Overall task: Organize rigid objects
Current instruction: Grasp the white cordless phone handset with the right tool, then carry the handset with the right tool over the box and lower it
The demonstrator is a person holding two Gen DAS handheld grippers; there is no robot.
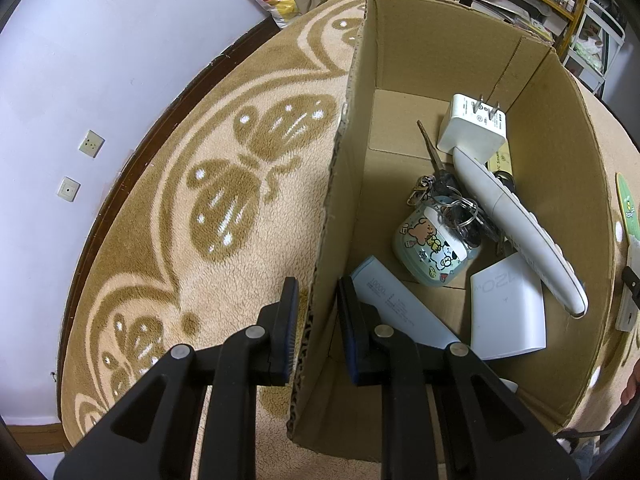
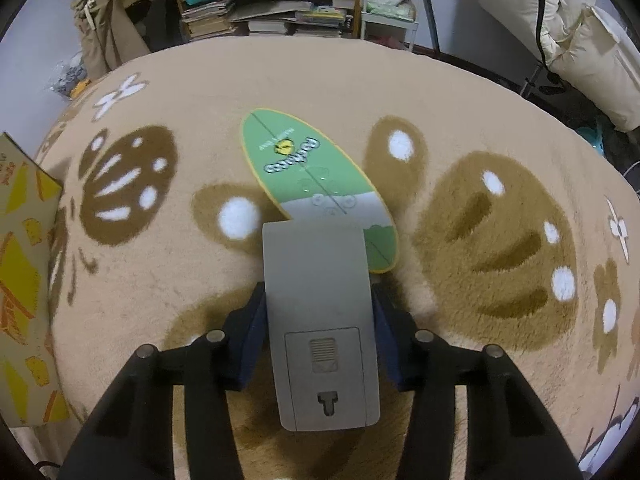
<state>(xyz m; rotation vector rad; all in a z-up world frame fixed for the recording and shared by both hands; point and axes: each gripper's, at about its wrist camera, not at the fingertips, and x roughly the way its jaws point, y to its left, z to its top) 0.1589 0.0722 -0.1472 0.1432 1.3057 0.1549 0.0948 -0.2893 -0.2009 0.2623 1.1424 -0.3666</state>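
Left wrist view: an open cardboard box [image 1: 400,60] stands on a tan fleece blanket [image 1: 168,200] patterned with brown butterflies. The left claw [image 1: 318,300] straddles the box's near wall, one finger outside and one inside, with gaps visible between pads and cardboard; the jaws stand apart and grip nothing. Inside the box, toward its far wall, a white plug adapter [image 1: 472,128] rests with prongs pointing away from the camera. Just nearer than it, a white remote control [image 1: 520,232] lies diagonally, its long axis running from the adapter toward the box's right wall. Beside the remote, toward the box's centre, a bunch of keys [image 1: 448,196] lies against a pale-green cartoon-printed earbud case [image 1: 432,248]. Nearest the claw, a pale-blue power bank [image 1: 400,308] and a white charger marked "120W" [image 1: 508,308] sit side by side on the box floor. Beyond the blanket, a pale wall carries two sockets [image 1: 80,164].

Right wrist view: the right claw [image 2: 320,320] is closed on a grey remote control [image 2: 320,320], battery cover up, long axis in line with the fingers, held above the blanket. Just beyond the remote's far end a green oval card [image 2: 308,176] lies flat on the blanket, its long axis diagonal. The box's printed outer side [image 2: 20,280] is well to the left of the remote. Shelves of books [image 2: 260,12] stand beyond the blanket.
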